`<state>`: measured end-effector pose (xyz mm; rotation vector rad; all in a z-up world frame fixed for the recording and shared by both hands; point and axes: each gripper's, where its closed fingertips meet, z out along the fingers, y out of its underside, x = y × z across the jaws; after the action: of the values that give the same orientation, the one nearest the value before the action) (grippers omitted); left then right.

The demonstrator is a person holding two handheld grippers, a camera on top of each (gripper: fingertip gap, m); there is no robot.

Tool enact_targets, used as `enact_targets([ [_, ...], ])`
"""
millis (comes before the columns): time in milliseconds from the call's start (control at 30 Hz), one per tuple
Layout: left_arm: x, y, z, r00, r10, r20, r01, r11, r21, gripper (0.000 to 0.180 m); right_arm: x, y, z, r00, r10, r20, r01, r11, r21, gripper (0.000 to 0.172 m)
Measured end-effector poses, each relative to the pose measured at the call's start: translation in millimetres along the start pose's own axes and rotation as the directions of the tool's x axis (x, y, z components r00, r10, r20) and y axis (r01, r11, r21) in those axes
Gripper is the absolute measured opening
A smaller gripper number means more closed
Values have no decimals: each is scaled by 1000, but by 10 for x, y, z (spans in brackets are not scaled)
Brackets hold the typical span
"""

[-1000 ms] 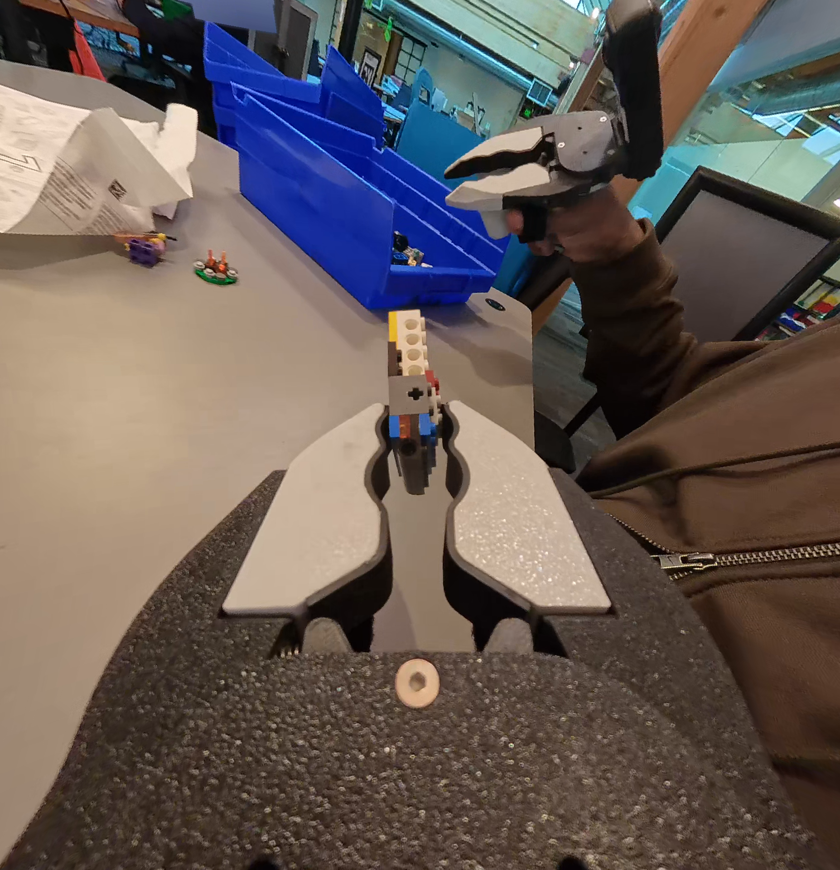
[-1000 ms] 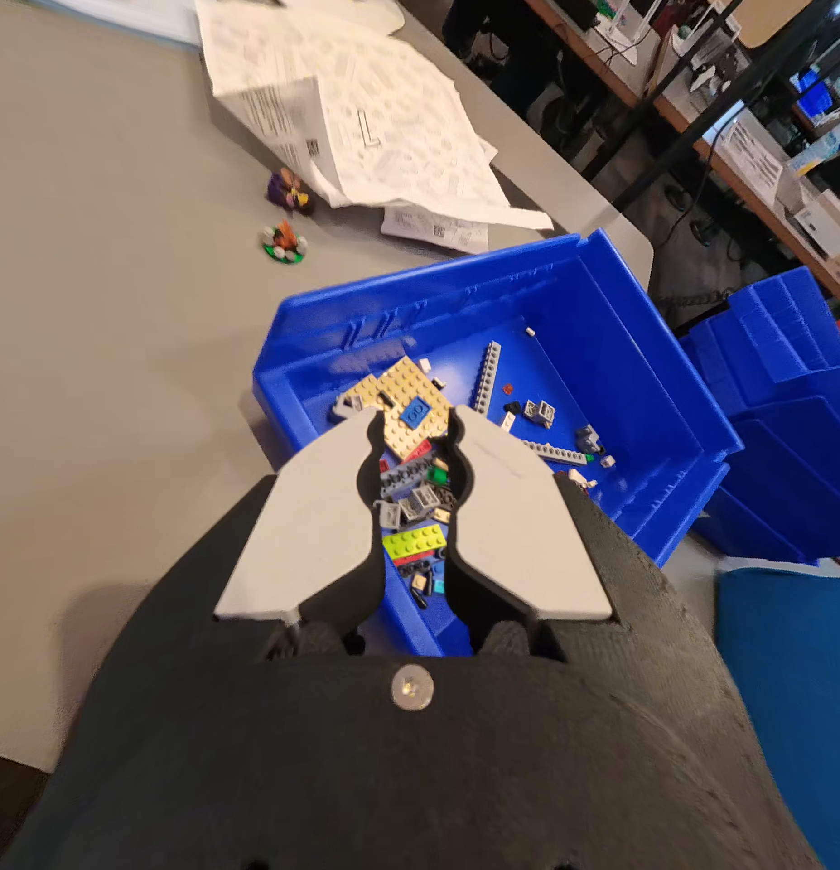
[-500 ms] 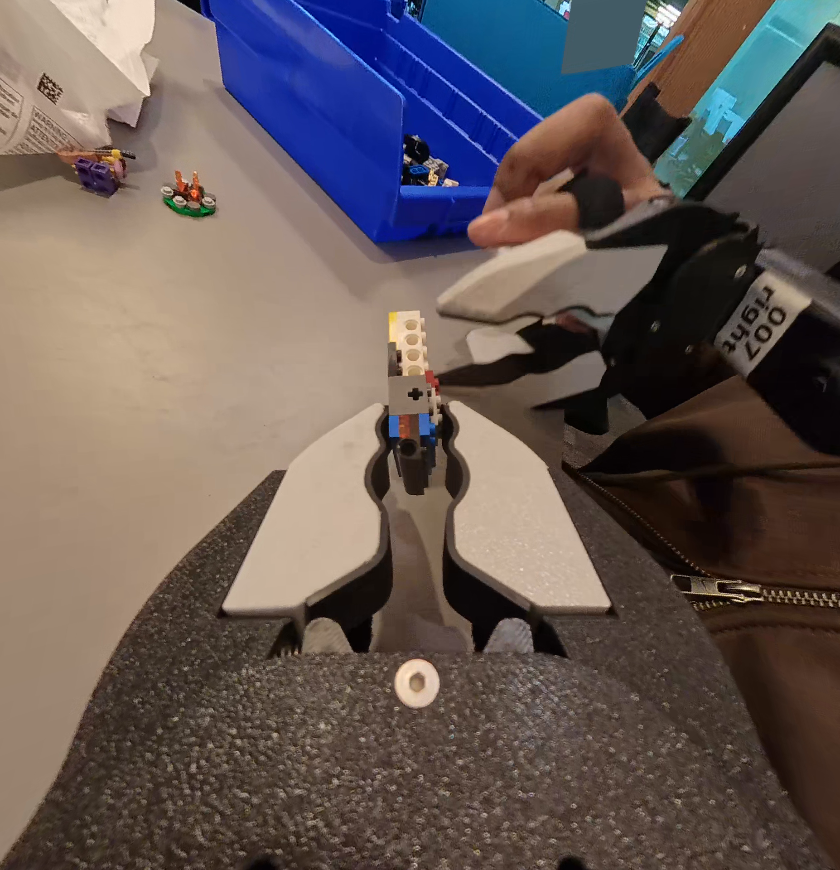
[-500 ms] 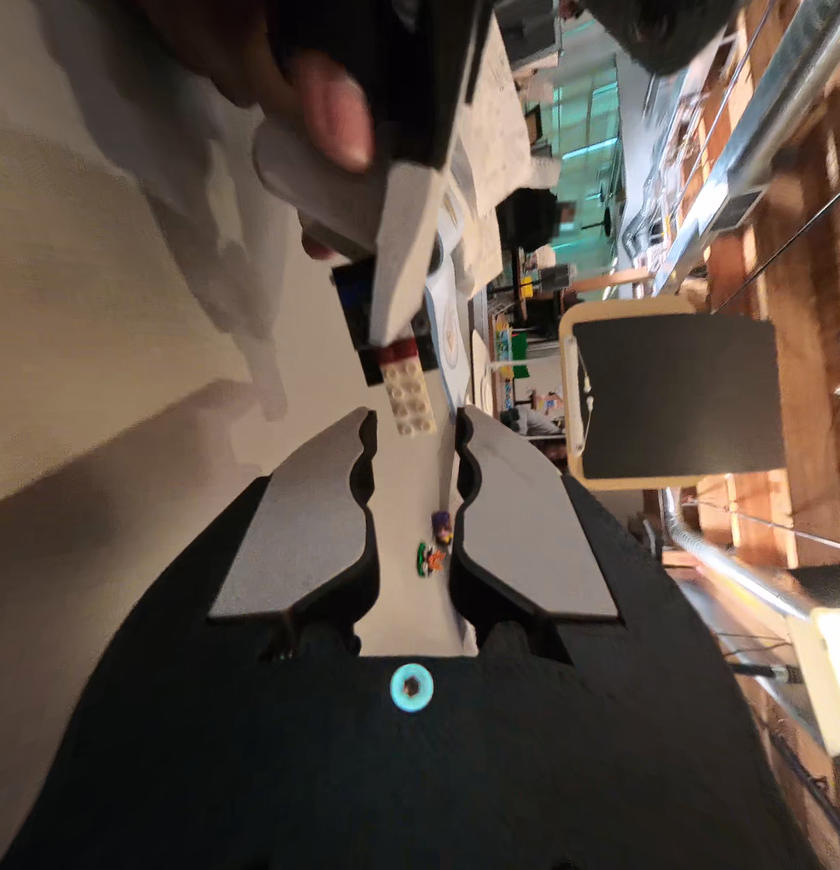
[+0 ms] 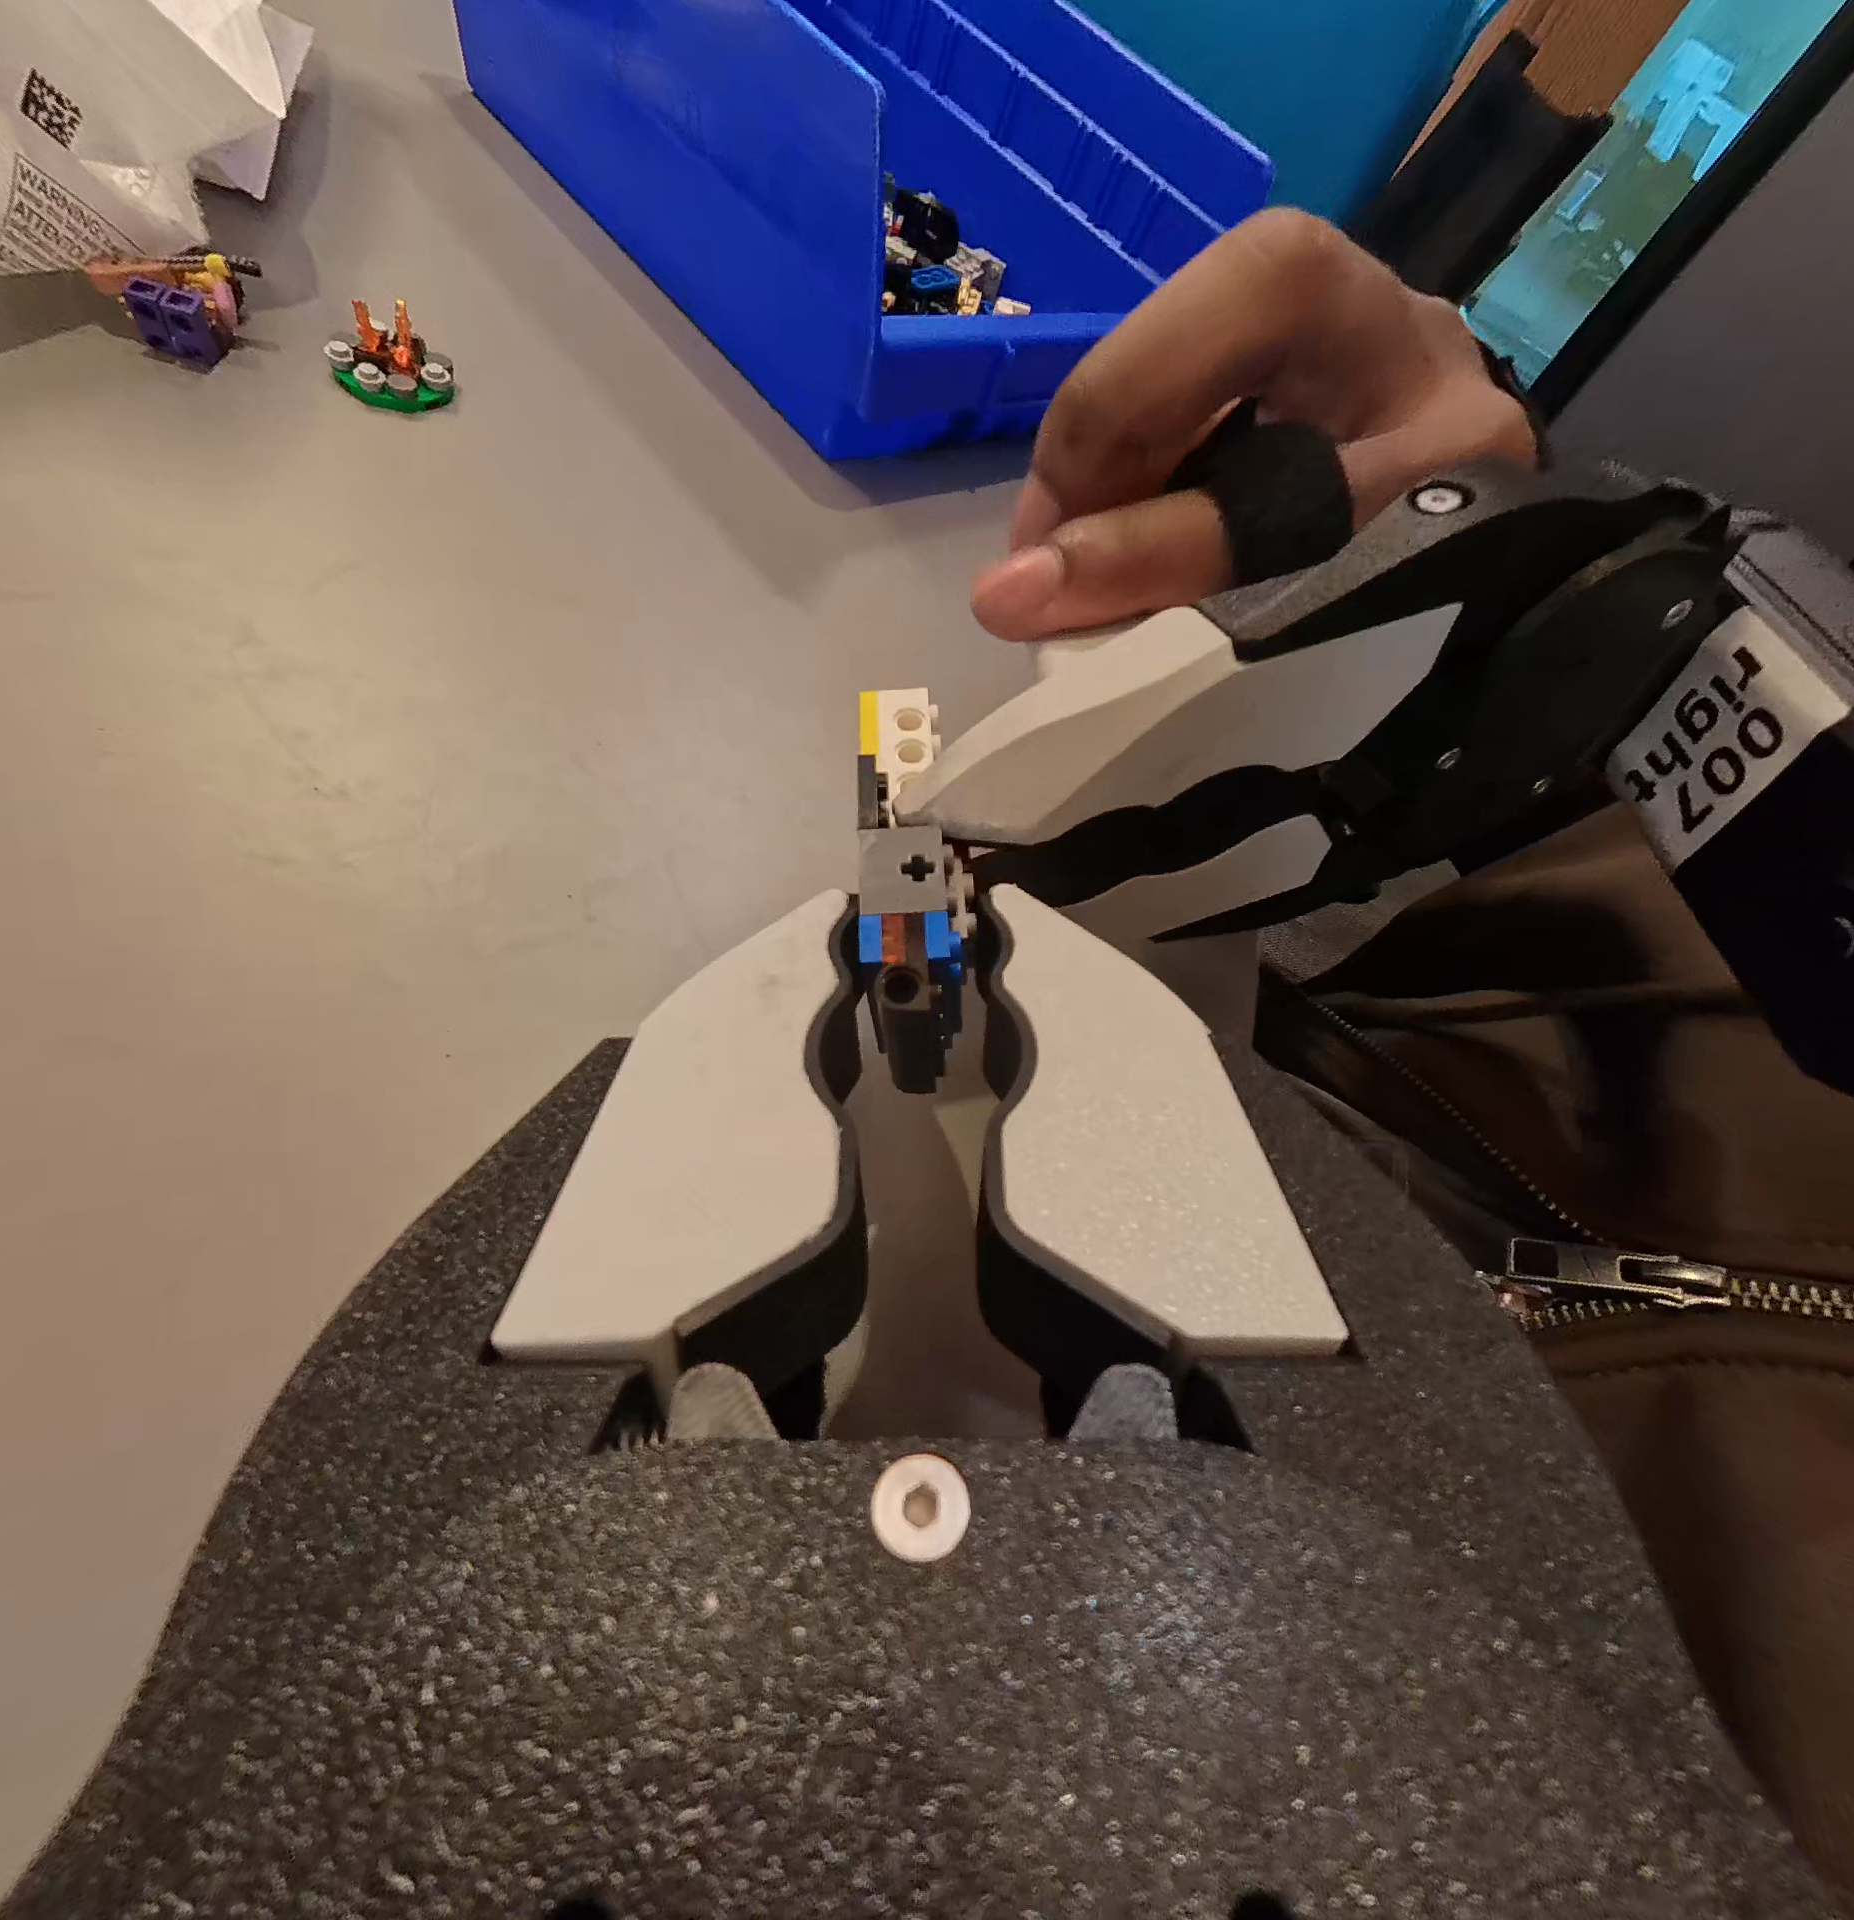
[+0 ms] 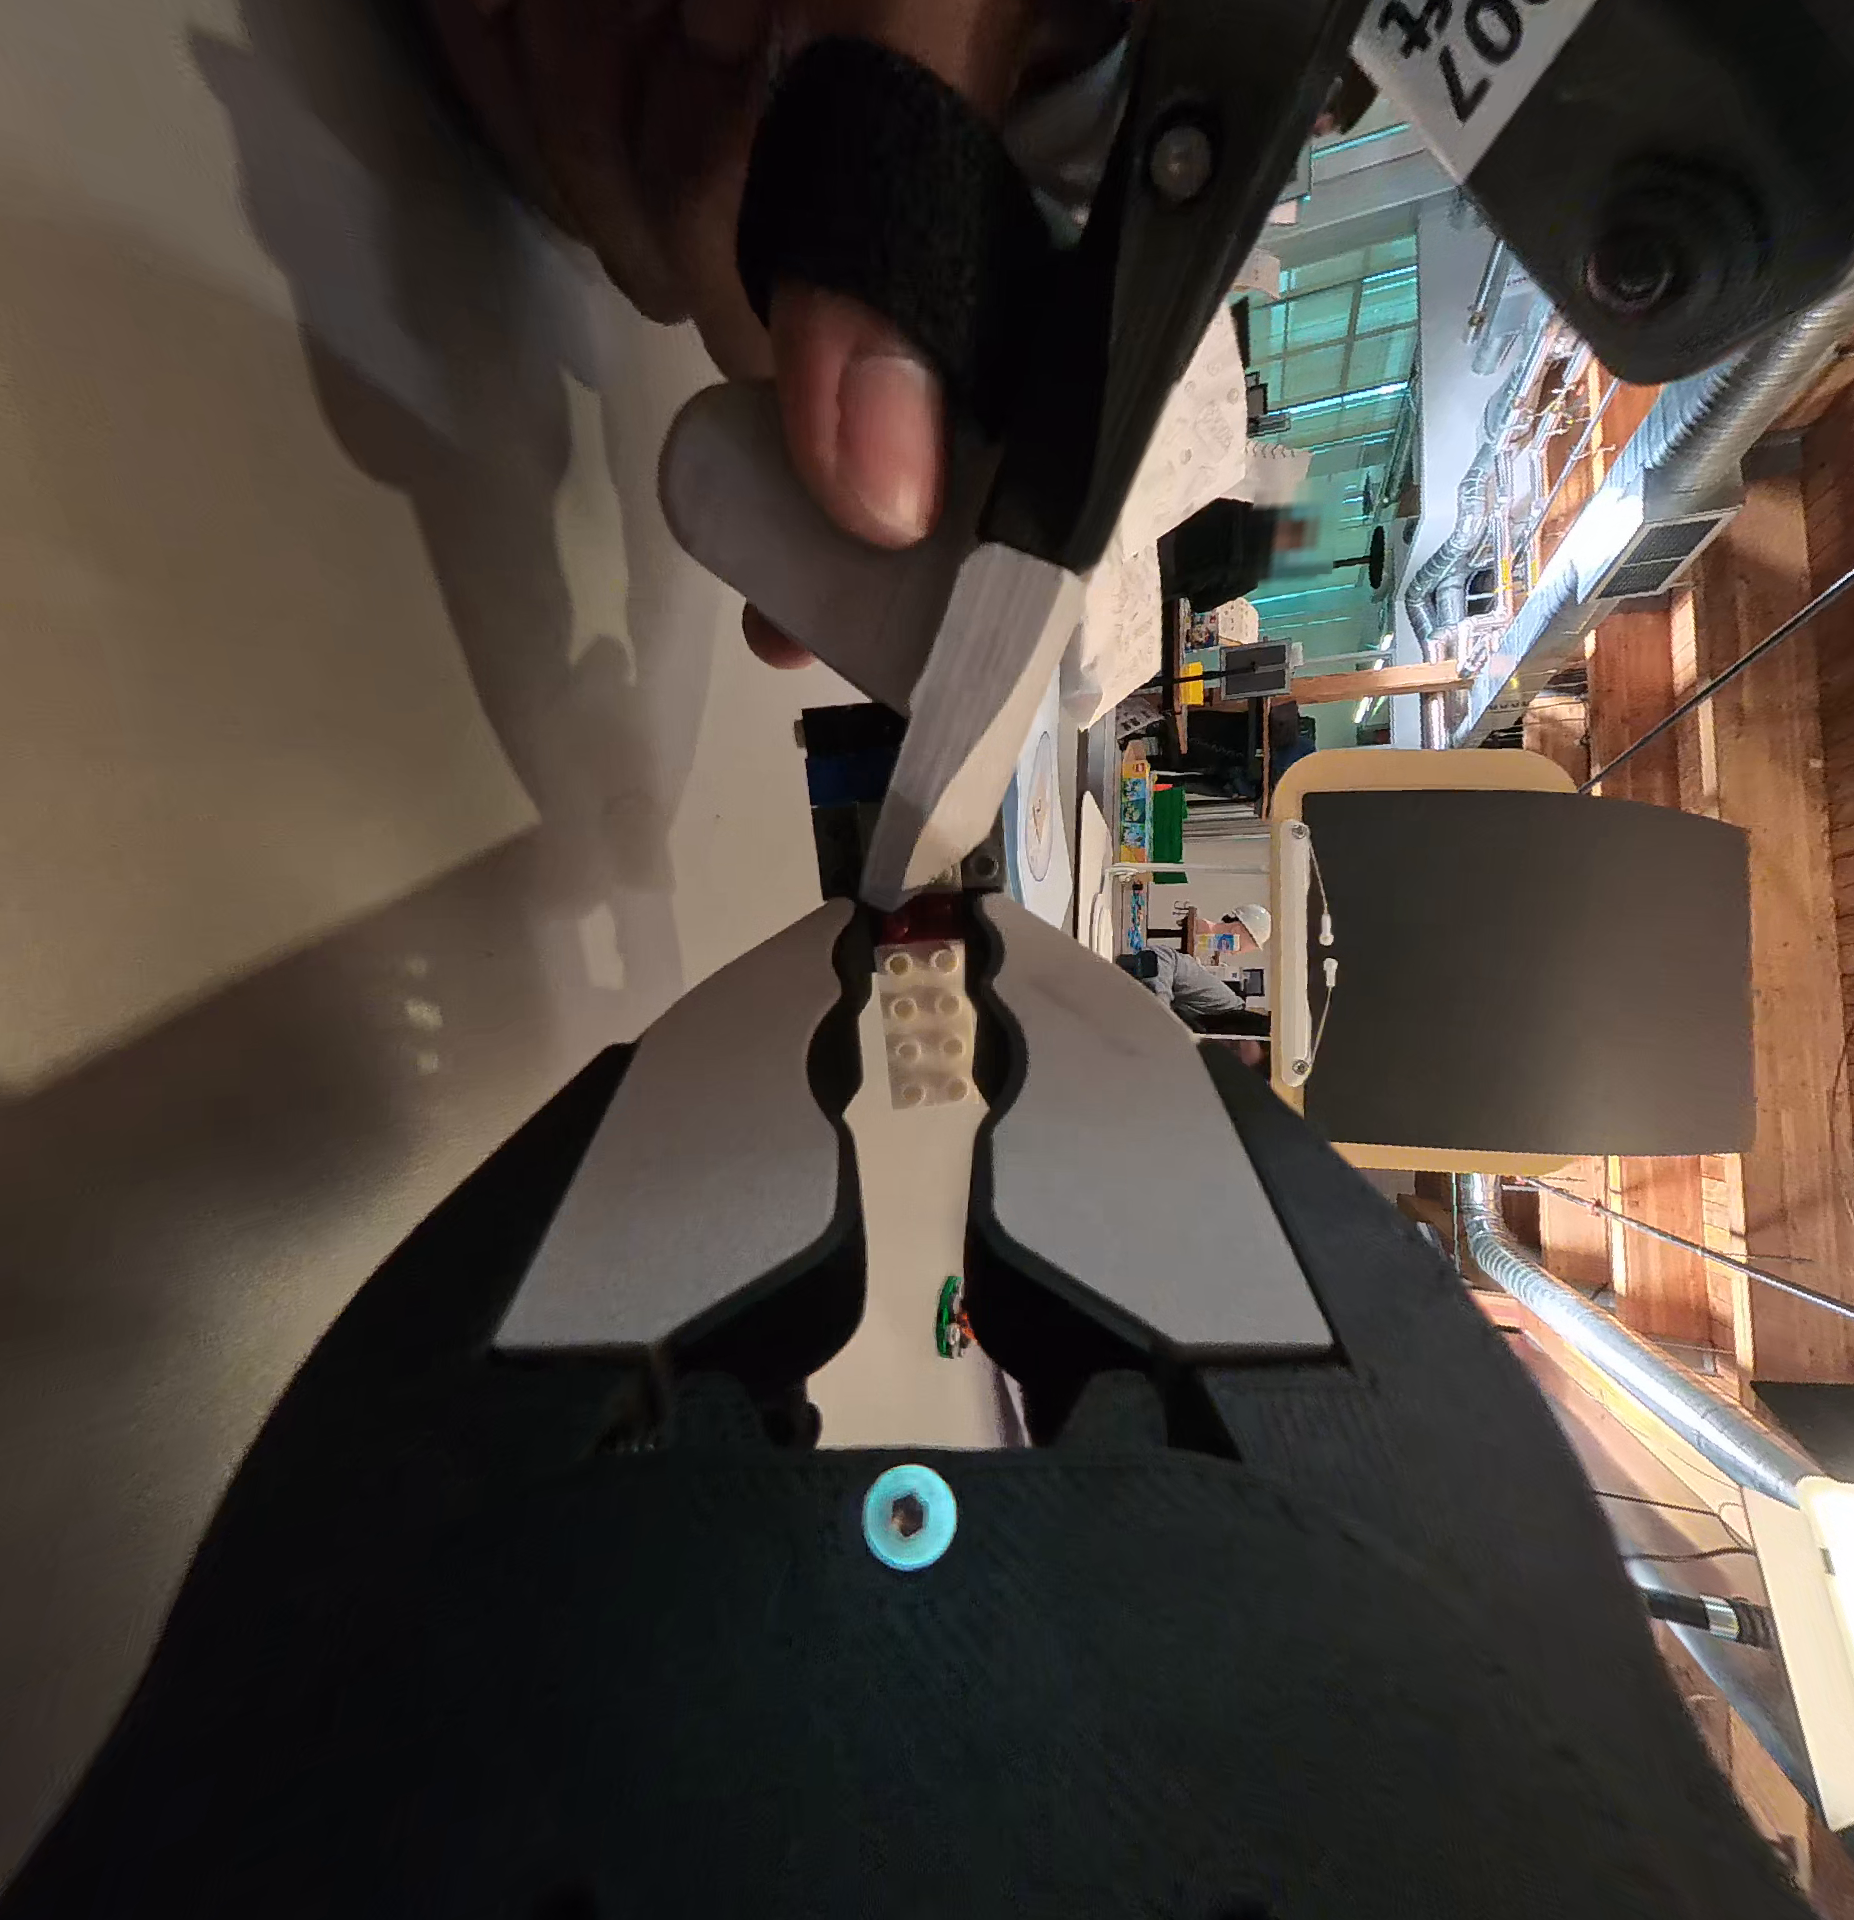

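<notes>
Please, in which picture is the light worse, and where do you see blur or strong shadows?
Left wrist view: even, soft light; the brick model and blue bin are sharp. Right wrist view: darker, rolled sideways, heavy shadows on the table; the thumb near the lens is soft, straight lines bend at the edges.

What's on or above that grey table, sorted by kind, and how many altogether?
Blue plastic bins: 2
Small brick models: 3, a multicoloured held one, a purple one, a green round one
Handheld grippers: 2, left, right
Crumpled printed paper: 1
Total: 8

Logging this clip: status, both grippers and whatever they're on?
Left gripper clamped on brick assembly. Right gripper closed on its white end. Blue bin behind, clear of both.
</notes>
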<state>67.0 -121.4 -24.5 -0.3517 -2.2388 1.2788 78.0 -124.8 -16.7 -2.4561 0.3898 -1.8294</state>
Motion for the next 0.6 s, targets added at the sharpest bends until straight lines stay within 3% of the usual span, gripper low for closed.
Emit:
enact_targets([
  [233, 8, -32, -11, 998, -43, -53, 44, 999, 22, 18, 17, -3, -48, 995, -19, -97, 20, 1000, 11, 17],
  [333, -301, -76, -143, 993, -68, 99, 61, 996, 69, 19, 10, -27, -127, 988, -46, -145, 52, 998, 35, 16],
  [400, -231, -111, -223, 995, -95, -8, 95, 989, 112, 18, -7, 3, -165, 990, -11, -143, 16, 999, 31, 16],
  [500, -226, -124, -260, 995, -101, -24, 104, 986, 132, 18, 124, 237, -232, 979, 28, -200, -38, 998, -45, 17],
  [600, -183, -136, -260, 994, -99, -55, 106, 984, 140, 19, 518, 763, -491, 936, 98, -339, -165, 970, -177, 16],
])
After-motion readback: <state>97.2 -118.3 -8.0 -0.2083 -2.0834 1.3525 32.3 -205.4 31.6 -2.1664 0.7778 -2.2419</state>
